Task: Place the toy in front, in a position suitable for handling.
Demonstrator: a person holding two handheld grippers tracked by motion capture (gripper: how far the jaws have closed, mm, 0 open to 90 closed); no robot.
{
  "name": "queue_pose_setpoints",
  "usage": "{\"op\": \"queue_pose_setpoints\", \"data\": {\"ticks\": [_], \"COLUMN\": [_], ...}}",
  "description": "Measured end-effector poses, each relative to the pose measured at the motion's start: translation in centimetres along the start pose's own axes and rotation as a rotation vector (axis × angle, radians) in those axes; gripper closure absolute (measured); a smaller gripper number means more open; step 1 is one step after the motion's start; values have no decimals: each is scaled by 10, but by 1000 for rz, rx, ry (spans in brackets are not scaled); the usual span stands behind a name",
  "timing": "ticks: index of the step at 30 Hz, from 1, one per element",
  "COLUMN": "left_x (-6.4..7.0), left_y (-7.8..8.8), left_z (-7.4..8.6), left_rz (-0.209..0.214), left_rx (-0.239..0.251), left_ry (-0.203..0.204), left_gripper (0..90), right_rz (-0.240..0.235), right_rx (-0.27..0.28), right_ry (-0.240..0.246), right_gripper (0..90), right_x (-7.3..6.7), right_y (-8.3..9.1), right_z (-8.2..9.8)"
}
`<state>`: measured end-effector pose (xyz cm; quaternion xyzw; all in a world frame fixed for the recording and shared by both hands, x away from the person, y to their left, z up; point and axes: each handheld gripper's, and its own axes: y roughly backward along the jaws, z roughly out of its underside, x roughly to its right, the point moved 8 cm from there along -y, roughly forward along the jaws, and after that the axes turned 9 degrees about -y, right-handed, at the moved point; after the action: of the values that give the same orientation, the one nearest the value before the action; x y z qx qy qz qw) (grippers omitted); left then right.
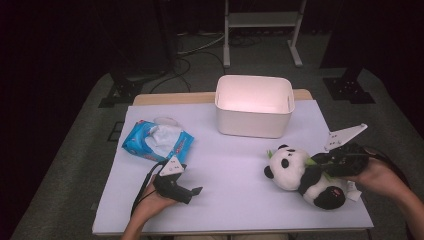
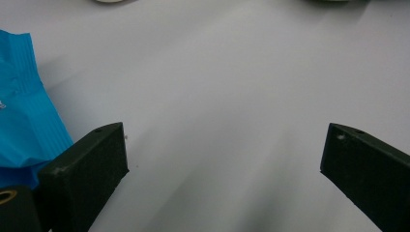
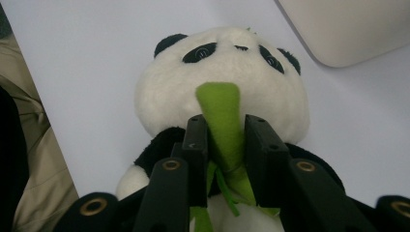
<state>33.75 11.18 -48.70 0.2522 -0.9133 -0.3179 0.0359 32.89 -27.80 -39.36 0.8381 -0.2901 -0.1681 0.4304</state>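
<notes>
Gripping the panda plush (image 1: 300,172) at the near right of the table (image 1: 225,200), our right gripper (image 3: 226,140) is clamped on its green bamboo piece (image 3: 222,116). Soft and light, it should lift easily; the body offers firmer hold. Our left gripper (image 2: 225,150) rests with jaws apart.

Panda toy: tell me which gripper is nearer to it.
Right. The right gripper is at the panda toy, its fingers closed on the green bamboo piece at its chest. The left gripper rests open across the table, beside the blue wipes pack.
</notes>
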Motion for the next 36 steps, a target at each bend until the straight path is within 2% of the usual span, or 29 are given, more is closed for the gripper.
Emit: {"op": "queue_pose_setpoints", "data": {"ticks": [7,13,20,26,36], "left_x": [-1,-2,-2,-3,-6], "left_y": [1,0,1,1,4], "left_z": [0,1,2,2,3], "left_rz": [-3,-3,-3,-3,-12], "left_rx": [3,2,-1,-2,2], "left_ry": [4,10,12,16,20], "left_gripper": [21,21,21,21,21], "right_rz": [-7,-30,-46,-66,-122], "right_rx": [4,23,60,78,98], "right_ry": [29,24,30,67,152], "right_gripper": [744,752,754,753,753], "right_x": [7,17,20,13,-12], "right_y": [4,11,21,24,16], "right_z": [-5,-6,-15,-28,-61]}}
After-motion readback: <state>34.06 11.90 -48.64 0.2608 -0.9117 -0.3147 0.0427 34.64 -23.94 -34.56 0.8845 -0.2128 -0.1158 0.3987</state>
